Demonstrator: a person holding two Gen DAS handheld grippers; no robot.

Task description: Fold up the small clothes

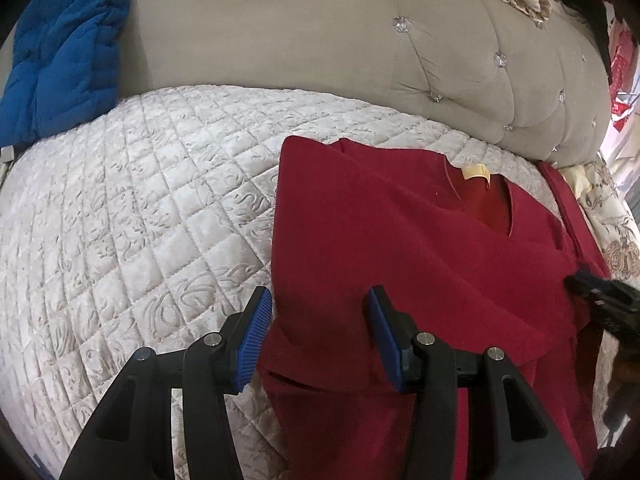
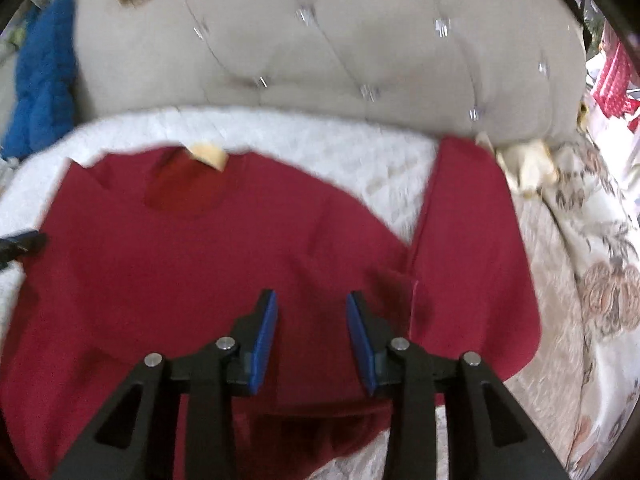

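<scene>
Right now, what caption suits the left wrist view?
Open left tool above the folded left edge of a red shirt on a quilted cover.

Both wrist views angled steeply down, close over the bed. Shared: red shirt [image 1: 420, 248] [image 2: 192, 264], tufted headboard [image 1: 360, 40] [image 2: 360, 40].

No words or numbers can be read; the yellow neck tag [image 1: 475, 171] on the red shirt [image 1: 400, 248] looks blank.
</scene>
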